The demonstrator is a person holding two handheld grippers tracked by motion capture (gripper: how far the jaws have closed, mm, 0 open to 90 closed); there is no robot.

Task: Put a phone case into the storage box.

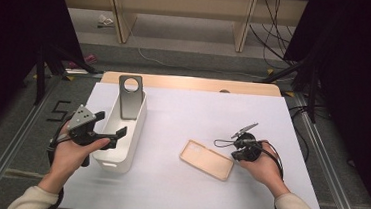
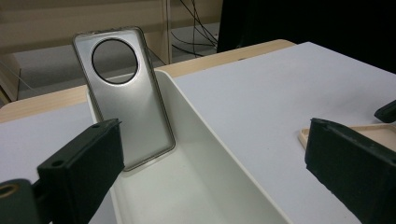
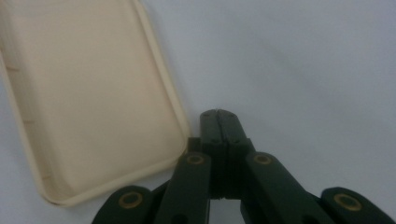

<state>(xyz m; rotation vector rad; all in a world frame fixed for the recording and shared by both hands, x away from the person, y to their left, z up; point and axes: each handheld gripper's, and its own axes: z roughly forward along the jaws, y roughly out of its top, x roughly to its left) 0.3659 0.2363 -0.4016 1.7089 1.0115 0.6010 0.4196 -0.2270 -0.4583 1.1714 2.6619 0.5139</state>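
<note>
The left tongs [image 1: 113, 123] hung wide, holding nothing, over the near part of the white bin [image 1: 133, 145], the hand [image 1: 72, 152] gripping them from below. The right tongs [image 3: 218, 122] were pressed fully together with nothing between them, low over the white worktop [image 1: 197, 115] just beside a corner of the beige phone case [image 3: 88, 102], which lay flat and hollow side up. Farther off, a grey phone case [image 2: 128, 98] with 1 round cutout leaned upright against the bin's far end

A "5" on the floor [image 1: 58, 108]
</note>
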